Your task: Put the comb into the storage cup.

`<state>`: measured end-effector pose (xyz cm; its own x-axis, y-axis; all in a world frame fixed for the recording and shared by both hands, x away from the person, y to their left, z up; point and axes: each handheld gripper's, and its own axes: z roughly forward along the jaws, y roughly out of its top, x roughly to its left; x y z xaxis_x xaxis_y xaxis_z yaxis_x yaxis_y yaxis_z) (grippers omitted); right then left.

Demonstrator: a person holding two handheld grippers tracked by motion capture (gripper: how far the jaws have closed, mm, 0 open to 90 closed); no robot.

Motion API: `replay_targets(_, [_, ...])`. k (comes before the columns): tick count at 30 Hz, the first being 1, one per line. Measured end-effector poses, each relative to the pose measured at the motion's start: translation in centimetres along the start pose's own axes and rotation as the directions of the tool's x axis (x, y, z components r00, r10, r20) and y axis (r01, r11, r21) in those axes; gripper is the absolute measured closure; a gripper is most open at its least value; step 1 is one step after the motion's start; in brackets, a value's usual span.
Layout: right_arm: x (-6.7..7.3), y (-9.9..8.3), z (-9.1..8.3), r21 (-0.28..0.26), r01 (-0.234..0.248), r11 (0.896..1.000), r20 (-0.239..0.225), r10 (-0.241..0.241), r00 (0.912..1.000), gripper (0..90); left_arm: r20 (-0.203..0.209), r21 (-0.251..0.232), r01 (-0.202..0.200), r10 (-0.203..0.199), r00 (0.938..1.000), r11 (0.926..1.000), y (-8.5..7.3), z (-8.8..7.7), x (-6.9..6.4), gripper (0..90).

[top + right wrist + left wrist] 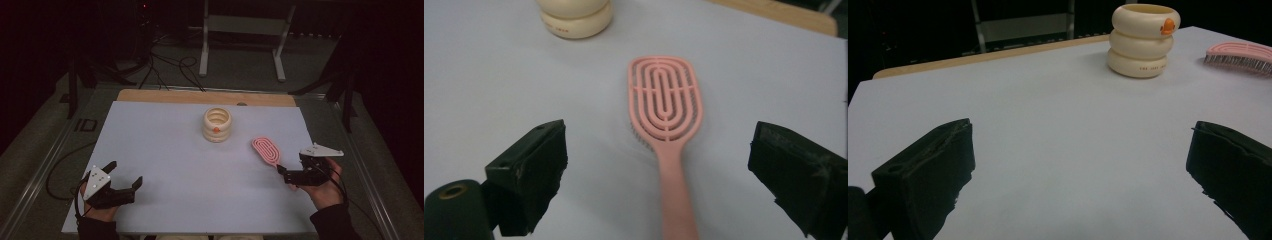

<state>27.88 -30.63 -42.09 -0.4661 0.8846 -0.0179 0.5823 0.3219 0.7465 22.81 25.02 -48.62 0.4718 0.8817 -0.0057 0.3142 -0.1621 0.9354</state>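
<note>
A: The right tongs sit at the right side of the bench, jaws spread wide with nothing between the pads. In the right gripper view the 2 black jaws stand far apart at either side of the pink hairbrush's handle, not touching it.

B: And the brush itself?

A: It lies flat on the bench's pale sheet, bristles down, the oval slotted head pointing away from the right tongs and the handle running back toward them. In the high view the pink hairbrush is just ahead of those tongs, to the right of the cream ringed cup.

B: The left tongs?

A: The left tongs rest near the bench's front left corner, also spread wide and holding nothing. Well apart from the brush. The left gripper view shows bare sheet between their jaws, with the cream ringed cup upright farther off, an orange mark on its top ring, and the brush beside it at the right edge.

B: Cup and brush touching?

A: No, near but apart.
</note>
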Motion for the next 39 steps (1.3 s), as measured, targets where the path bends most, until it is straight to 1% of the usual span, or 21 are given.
replay_targets(1, [-0.1, 0.2, 0.1, 0.011, 0.003, 1.000, 0.001, -0.003, 1.0000, 8.7, 0.000, 0.000, 0.000, 0.000, 1.0000, 1.0000, 0.0, 0.0, 0.0, 0.4])
replay_targets(2, [-0.1, 0.2, 0.1, 0.011, 0.003, 1.000, 0.001, -0.003, 1.0000, 8.7, 0.000, 0.000, 0.000, 0.000, 1.0000, 1.0000, 0.0, 0.0, 0.0, 0.4])
replay_targets(3, [-0.1, 0.6, 0.3, 0.035, 0.014, 0.999, 0.003, -0.015, 0.9999, 8.7, 0.000, 0.000, 0.000, 0.000, 1.0000, 1.0000, 0.0, 0.0, 0.0, 0.3])
replay_targets(4, [-0.2, 0.8, 0.5, 0.049, 0.020, 0.999, 0.004, -0.020, 0.9998, 8.7, 0.000, 0.000, 0.000, 0.000, 1.0000, 1.0000, 0.0, 0.0, 0.0, 0.3])
replay_targets(7, [-0.3, 1.0, 0.6, 0.062, 0.023, 0.998, 0.004, -0.023, 0.9997, 8.7, 0.000, 0.001, 0.002, -0.002, 1.0000, 1.0000, 0.0, 0.0, 0.0, 0.3])
replay_targets(8, [-0.4, 1.2, 0.9, 0.081, 0.027, 0.996, 0.005, -0.027, 0.9996, 8.7, 0.000, 0.001, 0.002, -0.002, 1.0000, 1.0000, 0.0, 0.0, 0.0, 0.3])
replay_targets(10, [-0.4, 1.2, 0.9, 0.081, 0.027, 0.996, 0.005, -0.027, 0.9996, 8.7, 0.000, 0.001, 0.003, -0.003, 1.0000, 1.0000, 0.0, 0.0, 0.0, 0.4])
replay_targets(11, [-0.9, 2.1, 1.7, 0.136, 0.041, 0.990, 0.010, -0.043, 0.9990, 8.7, 0.000, 0.003, 0.003, -0.003, 1.0000, 1.0000, 0.0, 0.0, 0.0, 0.4])
replay_targets(14, [-1.1, 2.5, 2.1, 0.158, 0.045, 0.986, 0.012, -0.048, 0.9988, 9.0, 0.000, 0.003, 0.002, -0.002, 1.0000, 1.0000, 0.0, 0.0, 0.0, 0.4])
replay_targets(15, [-1.2, 2.6, 2.3, 0.166, 0.042, 0.985, 0.012, -0.045, 0.9989, 10.4, 0.000, 0.003, 0.002, -0.002, 1.0000, 1.0000, 0.0, 0.0, 0.0, 0.3])
replay_targets(21, [-1.6, 3.1, 3.0, 0.196, 0.046, 0.979, 0.014, -0.050, 0.9986, 10.9, 0.002, 0.003, 0.003, -0.003, 1.0000, 1.0000, 0.0, 0.1, 0.0, 0.3])
replay_targets(23, [-1.8, 3.2, 3.6, 0.225, 0.053, 0.973, 0.011, -0.057, 0.9983, 10.9, 0.002, 0.003, 0.002, -0.002, 1.0000, 1.0000, 0.0, 0.1, 0.0, 0.4])
replay_targets(24, [-1.8, 3.2, 3.6, 0.225, 0.053, 0.973, 0.011, -0.057, 0.9983, 10.9, 0.002, 0.003, 0.002, -0.002, 1.0000, 1.0000, 0.0, 0.1, 0.0, 0.4])
replay_targets(28, [-2.3, 3.1, 5.0, 0.289, 0.048, 0.956, 0.006, -0.052, 0.9986, 10.9, 0.003, 0.004, 0.001, -0.001, 1.0000, 1.0000, -0.1, 0.1, 0.0, 0.4])
replay_targets(31, [-2.5, 3.1, 5.2, 0.297, 0.049, 0.954, 0.003, -0.052, 0.9986, 10.9, 0.003, 0.004, 0.001, -0.001, 1.0000, 1.0000, -0.1, 0.2, 0.0, 0.3])
replay_targets(32, [-2.8, 2.8, 6.0, 0.329, 0.046, 0.943, 0.003, -0.050, 0.9987, 11.0, 0.003, 0.005, 0.001, -0.001, 1.0000, 1.0000, -0.1, 0.2, 0.0, 0.4])
replay_targets(35, [-3.2, 2.5, 6.7, 0.362, 0.045, 0.931, 0.000, -0.048, 0.9988, 11.0, 0.003, 0.005, 0.000, 0.000, 1.0000, 1.0000, -0.1, 0.2, 0.0, 0.3])
replay_targets(36, [-3.2, 2.5, 6.7, 0.362, 0.045, 0.931, 0.000, -0.048, 0.9988, 11.0, 0.003, 0.005, 0.000, 0.000, 1.0000, 1.0000, -0.1, 0.2, 0.0, 0.4])
replay_targets(37, [-3.2, 2.5, 6.9, 0.370, 0.042, 0.928, 0.001, -0.045, 0.9990, 11.0, 0.003, 0.006, -0.001, 0.001, 1.0000, 1.0000, -0.1, 0.2, 0.0, 0.4])
replay_targets(38, [-3.3, 2.4, 7.4, 0.387, 0.042, 0.921, -0.004, -0.044, 0.9990, 11.2, 0.003, 0.007, 0.000, 0.000, 1.0000, 1.0000, -0.1, 0.2, 0.0, 0.4])
replay_targets(39, [-3.4, 2.3, 7.6, 0.393, 0.047, 0.919, -0.004, -0.049, 0.9988, 11.2, 0.004, 0.008, -0.001, 0.001, 1.0000, 1.0000, -0.1, 0.2, 0.0, 0.3])
